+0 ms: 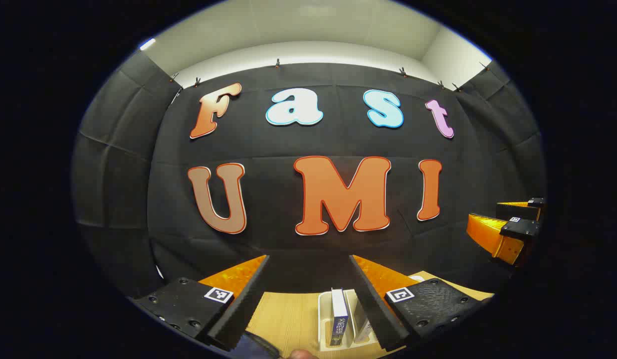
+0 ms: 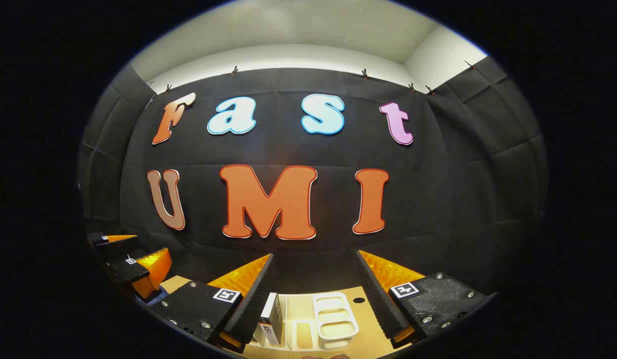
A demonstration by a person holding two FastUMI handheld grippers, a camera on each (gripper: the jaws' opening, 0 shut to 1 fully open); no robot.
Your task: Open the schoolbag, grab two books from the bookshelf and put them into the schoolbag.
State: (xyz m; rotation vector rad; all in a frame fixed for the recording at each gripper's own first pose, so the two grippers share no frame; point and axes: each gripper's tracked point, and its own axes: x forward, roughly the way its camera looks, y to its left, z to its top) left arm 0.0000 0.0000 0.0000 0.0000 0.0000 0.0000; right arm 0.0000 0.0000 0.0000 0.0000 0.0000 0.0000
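Note:
In the left gripper view, my left gripper point(image 1: 309, 258) is open and holds nothing, raised above the wooden table point(image 1: 288, 319). Below it stands a white bookshelf rack point(image 1: 324, 319) with a blue book point(image 1: 339, 319) upright in it. A dark blue thing point(image 1: 253, 347), possibly the schoolbag, peeks in at the bottom edge. My right gripper point(image 2: 314, 254) is also open and bare, above the same white rack point(image 2: 333, 319), where a book with a white spine point(image 2: 272, 316) stands at the rack's left end. Each gripper appears off to the side of the other's view: right gripper point(image 1: 508, 229), left gripper point(image 2: 133, 269).
The black cloth wall rises close behind the table. A small dark hole point(image 2: 358, 300) marks the tabletop beyond the rack. The rack's right compartments point(image 2: 335, 324) hold no books.

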